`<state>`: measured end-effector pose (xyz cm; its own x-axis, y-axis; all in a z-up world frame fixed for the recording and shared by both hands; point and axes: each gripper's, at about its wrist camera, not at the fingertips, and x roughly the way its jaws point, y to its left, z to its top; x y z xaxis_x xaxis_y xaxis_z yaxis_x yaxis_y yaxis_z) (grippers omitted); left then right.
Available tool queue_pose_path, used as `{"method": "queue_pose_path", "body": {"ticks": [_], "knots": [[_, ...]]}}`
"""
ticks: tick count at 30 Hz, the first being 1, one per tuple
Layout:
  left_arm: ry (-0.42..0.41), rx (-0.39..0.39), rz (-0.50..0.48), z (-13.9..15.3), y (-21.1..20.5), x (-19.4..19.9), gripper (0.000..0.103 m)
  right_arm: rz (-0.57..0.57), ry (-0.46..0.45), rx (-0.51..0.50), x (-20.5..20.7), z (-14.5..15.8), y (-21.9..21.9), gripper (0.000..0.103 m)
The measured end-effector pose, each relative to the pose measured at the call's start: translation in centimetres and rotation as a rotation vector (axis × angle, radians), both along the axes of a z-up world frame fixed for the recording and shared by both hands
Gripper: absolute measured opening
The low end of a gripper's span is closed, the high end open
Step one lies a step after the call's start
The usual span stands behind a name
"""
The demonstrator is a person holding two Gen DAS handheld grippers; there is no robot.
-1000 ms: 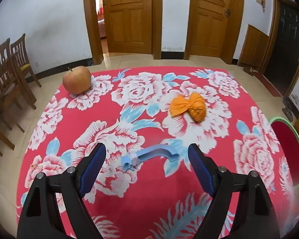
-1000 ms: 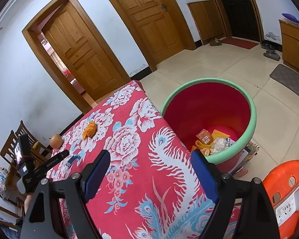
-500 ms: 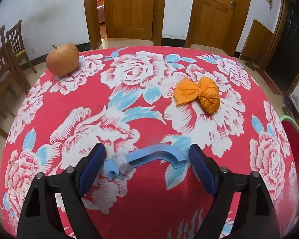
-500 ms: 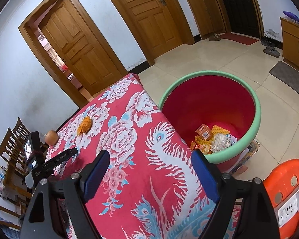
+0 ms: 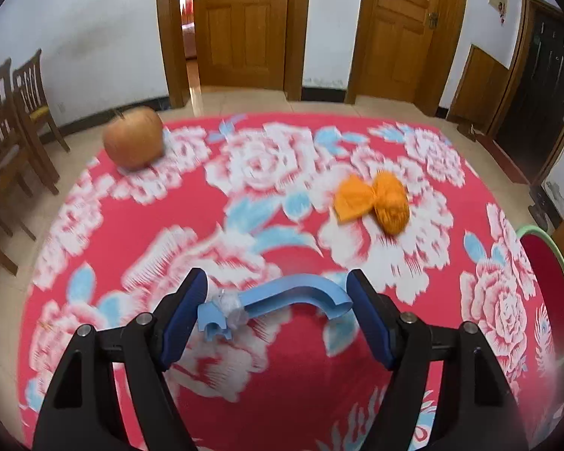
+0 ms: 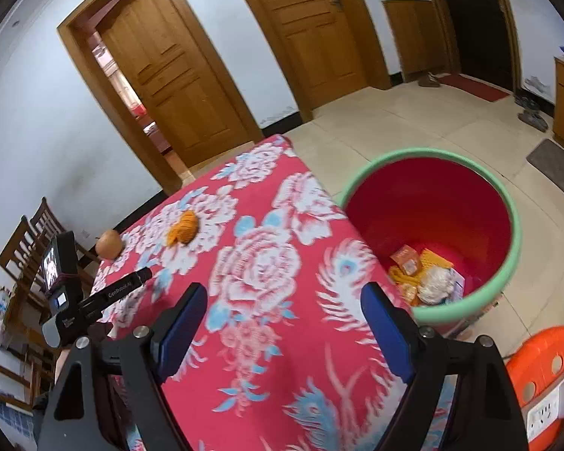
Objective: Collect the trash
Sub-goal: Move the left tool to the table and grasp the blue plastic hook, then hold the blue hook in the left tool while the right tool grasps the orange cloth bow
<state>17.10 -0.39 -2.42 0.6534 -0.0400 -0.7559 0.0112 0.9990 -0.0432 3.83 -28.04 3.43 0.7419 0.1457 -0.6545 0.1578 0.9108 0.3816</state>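
The left gripper (image 5: 276, 310) is closing its jaws around one curved blue plastic piece (image 5: 282, 302) lying on the red floral tablecloth (image 5: 282, 394). The piece is sitting between the two blue pads (image 5: 182, 317), its ends just beside them, but whether they are pressing on it yet cannot be told. One crumpled orange wrapper (image 5: 374, 203) is resting at about one o'clock from the gripper, and one apple (image 5: 133, 139) is sitting far off at eleven o'clock. The right gripper (image 6: 282, 329) is hovering over the tablecloth with its jaws standing wide and nothing between them. At two o'clock from it, one red bin with a green rim (image 6: 509, 267) is standing on the floor beside the table, holding several scraps of trash (image 6: 425, 274). Two wooden chairs (image 5: 15, 120) are standing at the left wall.
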Motion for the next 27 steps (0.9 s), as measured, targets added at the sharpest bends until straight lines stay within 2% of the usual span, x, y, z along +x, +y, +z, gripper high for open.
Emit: {"method": "queue_pose_path", "body": {"ticks": [7, 13, 21, 27], "knots": [[-0.045, 0.004, 0.060, 1.3, 3.1, 1.0, 0.076, 0.059, -0.048, -0.045, 2.6, 2.6, 2.9, 0.086], [-0.072, 0.011, 0.125, 0.9, 5.4, 1.6, 0.076, 0.100, -0.032, -0.065, 6.4, 2.8, 5.7, 0.086], [-0.060, -0.001, 0.145, -0.5, 6.3, 1.9, 0.076, 0.193, 0.002, -0.173, 12.6, 0.0, 10.9, 0.084], [-0.064, 0.005, 0.145, -0.9, 6.3, 1.8, 0.076, 0.254, 0.056, -0.191, 17.1, -3.2, 13.4, 0.070]]}}
